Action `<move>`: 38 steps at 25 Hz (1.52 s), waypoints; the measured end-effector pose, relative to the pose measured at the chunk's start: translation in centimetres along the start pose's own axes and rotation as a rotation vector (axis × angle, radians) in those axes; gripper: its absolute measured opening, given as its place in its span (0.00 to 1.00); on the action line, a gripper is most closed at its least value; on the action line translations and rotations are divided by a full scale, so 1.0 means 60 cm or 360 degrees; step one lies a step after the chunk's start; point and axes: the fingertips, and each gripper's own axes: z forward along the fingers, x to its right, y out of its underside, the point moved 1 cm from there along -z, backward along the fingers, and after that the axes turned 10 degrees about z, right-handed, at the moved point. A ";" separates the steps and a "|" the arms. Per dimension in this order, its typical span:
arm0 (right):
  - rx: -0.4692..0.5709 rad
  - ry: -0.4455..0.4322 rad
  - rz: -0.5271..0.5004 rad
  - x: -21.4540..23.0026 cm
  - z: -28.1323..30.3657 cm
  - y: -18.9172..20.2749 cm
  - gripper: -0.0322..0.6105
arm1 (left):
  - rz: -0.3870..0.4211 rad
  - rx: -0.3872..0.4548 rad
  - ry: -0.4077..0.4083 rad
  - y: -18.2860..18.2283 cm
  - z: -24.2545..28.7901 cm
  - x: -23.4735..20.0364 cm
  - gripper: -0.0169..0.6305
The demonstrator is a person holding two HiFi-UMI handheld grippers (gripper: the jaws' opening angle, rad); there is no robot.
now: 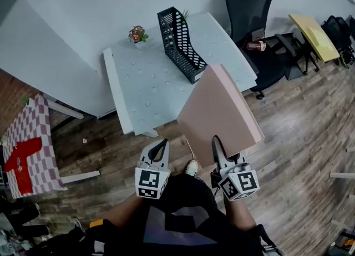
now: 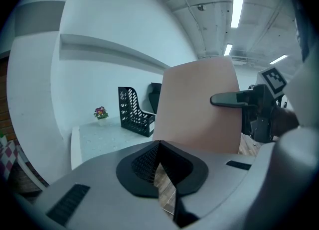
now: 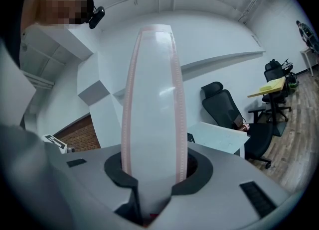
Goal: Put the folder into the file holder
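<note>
Right gripper view shows our pink folder (image 3: 153, 99) clamped edge-on in the right gripper (image 3: 152, 184) jaws; left gripper (image 2: 159, 147) jaws meet on nothing. We judge it the carry: next, align the folder over the black file holder (image 1: 178, 44) ahead.

Head view: the camera sits high on the person's head, facing forward and steeply down. The left gripper (image 1: 158, 148) and right gripper (image 1: 218, 147) are close beneath it. The table (image 1: 144, 83) is farther ahead and the floor (image 1: 299, 155) well below.

Left gripper view: the camera sits behind the jaws and looks along them, roughly level, toward the table, well off. The right gripper comes in near at the right.

Right gripper view: the camera sits behind its jaws, facing the wall, the office chair (image 3: 227, 107) and a table corner. The folder (image 3: 154, 99) is edge-on, very near, and fills the centre.

Shared: the folder and table show in all three views. The file holder (image 1: 180, 44) shows in the head and left gripper views, the chair in the head and right gripper views.
</note>
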 end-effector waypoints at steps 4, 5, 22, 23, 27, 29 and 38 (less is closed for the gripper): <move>0.0026 -0.0015 -0.0023 0.010 0.036 -0.028 0.26 | -0.0041 -0.0033 -0.0010 0.011 0.028 -0.018 0.04; 0.0031 -0.0012 -0.0031 0.011 0.046 -0.034 0.26 | -0.0042 -0.0030 -0.0005 0.011 0.036 -0.024 0.04; 0.0246 0.0183 -0.0444 -0.039 0.214 -0.214 0.26 | -0.0197 0.0216 0.0082 -0.061 0.166 -0.204 0.04; 0.0250 0.0181 -0.0467 -0.042 0.225 -0.223 0.26 | -0.0214 0.0224 0.0067 -0.062 0.169 -0.216 0.04; 0.0257 0.0158 -0.0549 -0.047 0.270 -0.246 0.26 | -0.0267 0.0256 0.0012 -0.066 0.179 -0.252 0.04; 0.0252 0.0120 -0.0572 -0.044 0.300 -0.253 0.26 | -0.0284 0.0264 -0.0043 -0.066 0.186 -0.271 0.04; 0.0171 -0.0116 -0.0581 -0.008 0.426 -0.271 0.26 | -0.0352 0.0263 -0.0358 -0.094 0.218 -0.332 0.04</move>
